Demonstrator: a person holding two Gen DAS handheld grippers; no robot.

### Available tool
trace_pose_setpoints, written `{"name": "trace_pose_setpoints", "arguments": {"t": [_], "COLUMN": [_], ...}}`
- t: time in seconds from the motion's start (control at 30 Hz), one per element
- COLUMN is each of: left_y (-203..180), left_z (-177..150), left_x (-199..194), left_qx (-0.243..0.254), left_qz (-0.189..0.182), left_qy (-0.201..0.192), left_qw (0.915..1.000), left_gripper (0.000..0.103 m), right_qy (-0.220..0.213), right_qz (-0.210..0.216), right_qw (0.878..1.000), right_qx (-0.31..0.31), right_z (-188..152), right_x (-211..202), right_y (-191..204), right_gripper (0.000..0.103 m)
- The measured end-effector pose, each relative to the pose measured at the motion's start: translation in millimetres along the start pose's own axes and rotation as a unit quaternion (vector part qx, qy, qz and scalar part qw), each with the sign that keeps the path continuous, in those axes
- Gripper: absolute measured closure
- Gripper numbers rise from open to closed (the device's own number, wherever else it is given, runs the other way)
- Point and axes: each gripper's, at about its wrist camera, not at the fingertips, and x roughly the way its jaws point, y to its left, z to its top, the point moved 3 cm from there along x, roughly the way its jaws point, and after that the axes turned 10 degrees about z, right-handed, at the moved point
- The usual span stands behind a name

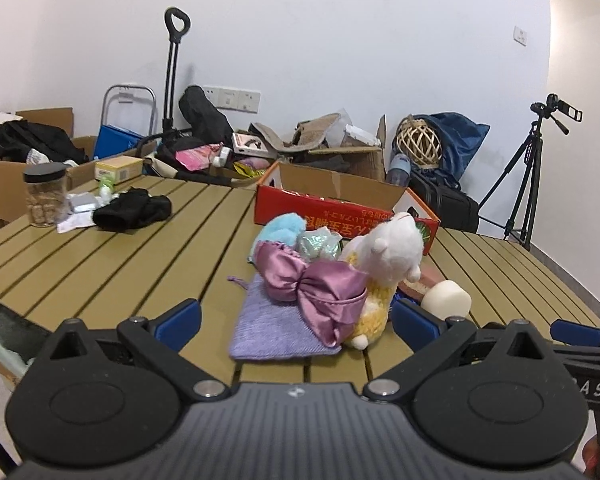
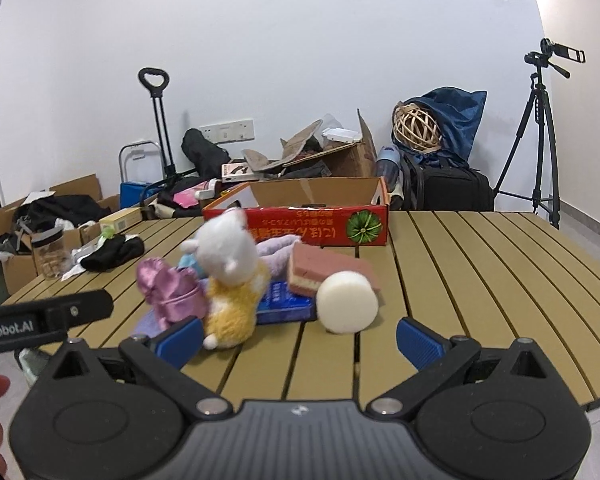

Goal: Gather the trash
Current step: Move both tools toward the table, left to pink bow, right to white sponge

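A pile lies on the slatted table [image 1: 112,256]: a white and yellow plush toy [image 1: 388,256] [image 2: 232,276], a purple satin bow [image 1: 312,292] [image 2: 172,292], a lilac knitted pouch [image 1: 272,328], a blue fluffy piece [image 1: 282,232], a cream foam cylinder [image 1: 446,300] [image 2: 346,302], a pink sponge [image 2: 320,270] and a blue booklet [image 2: 284,306]. My left gripper [image 1: 296,326] is open just in front of the pouch and bow. My right gripper [image 2: 300,342] is open, near the plush and the cylinder, holding nothing.
An open red cardboard box [image 1: 340,208] [image 2: 312,216] stands behind the pile. At the far left of the table are a black cloth [image 1: 134,208], a clear jar [image 1: 46,194] and crumpled wrappers [image 1: 80,204]. Boxes, bags and a tripod [image 2: 540,136] crowd the floor beyond.
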Motion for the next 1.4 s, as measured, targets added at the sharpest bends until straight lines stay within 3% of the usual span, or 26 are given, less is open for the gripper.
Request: {"name": "trace_pose_setpoints", "arguments": {"t": [0.53, 0.73, 0.93, 1.1, 1.4], "left_y": [-47.5, -47.0, -40.7, -35.9, -28.5], "left_z": [8.1, 2.0, 2.7, 2.5, 0.5], "left_x": [86.5, 102.7, 99.9, 98.3, 86.8], "left_qx": [0.027, 0.022, 0.008, 0.008, 0.013], "left_qz": [0.022, 0.021, -0.005, -0.017, -0.023], "left_qy": [0.032, 0.038, 0.031, 0.031, 0.021], "left_qw": [0.9989, 0.9988, 0.9995, 0.9993, 0.9994], "left_gripper": [0.000, 0.001, 0.013, 0.036, 0.053], "right_qy": [0.011, 0.009, 0.021, 0.019, 0.016], "right_qz": [-0.023, -0.034, -0.041, -0.037, -0.037], "right_qw": [1.000, 0.999, 0.999, 0.999, 0.999], "right_qx": [0.002, 0.021, 0.019, 0.025, 0.027], "right_z": [-1.3, -1.7, -11.1, -12.6, -11.8], "right_x": [67.0, 87.5, 97.1, 98.7, 103.4], "right_y": [-45.4, -59.6, -62.0, -64.1, -61.9], "right_gripper": [0.000, 0.000, 0.000, 0.000, 0.000]}}
